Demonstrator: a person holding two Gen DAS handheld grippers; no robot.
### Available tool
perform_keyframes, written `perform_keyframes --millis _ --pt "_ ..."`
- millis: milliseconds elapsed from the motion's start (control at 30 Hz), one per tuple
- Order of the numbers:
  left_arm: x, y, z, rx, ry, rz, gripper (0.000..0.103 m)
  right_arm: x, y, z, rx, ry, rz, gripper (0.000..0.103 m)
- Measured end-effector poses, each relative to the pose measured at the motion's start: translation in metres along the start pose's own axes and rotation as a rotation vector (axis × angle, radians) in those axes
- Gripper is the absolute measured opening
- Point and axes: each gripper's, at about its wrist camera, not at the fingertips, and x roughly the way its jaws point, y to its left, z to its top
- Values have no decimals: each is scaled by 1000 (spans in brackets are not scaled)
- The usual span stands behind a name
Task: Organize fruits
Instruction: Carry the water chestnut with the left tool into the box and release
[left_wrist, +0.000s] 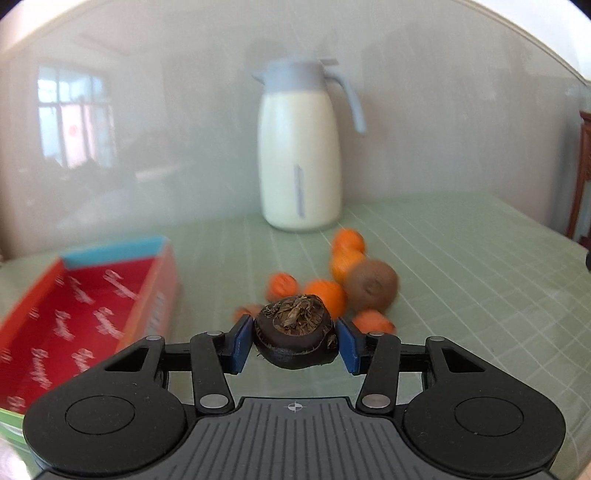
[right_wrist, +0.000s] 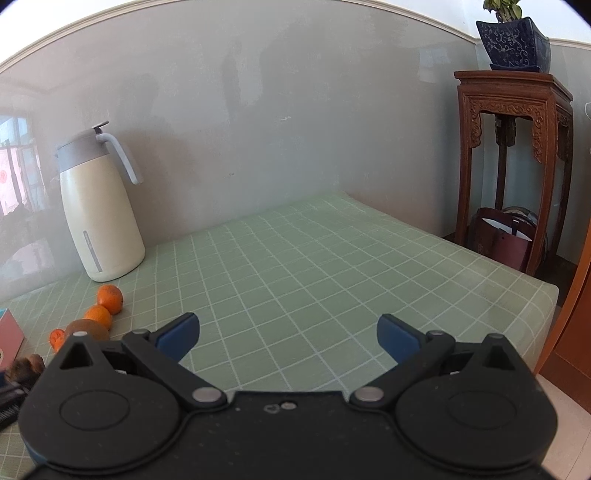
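My left gripper is shut on a dark brown water chestnut and holds it above the table, right of an open red box. Behind it lie several small oranges and a brown kiwi in a loose cluster. My right gripper is open and empty over the green checked tablecloth. In the right wrist view the oranges and the kiwi lie at the far left, and the chestnut shows at the left edge.
A cream thermos jug with a grey lid stands against the wall behind the fruit; it also shows in the right wrist view. A carved wooden stand with a blue plant pot stands beyond the table's right edge.
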Motion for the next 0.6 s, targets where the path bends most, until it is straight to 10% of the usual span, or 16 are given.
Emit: perform_keyframes --millis 600 --pt "-13 128 -4 -168 -11 338 49 4 47 -3 -63 15 71 103"
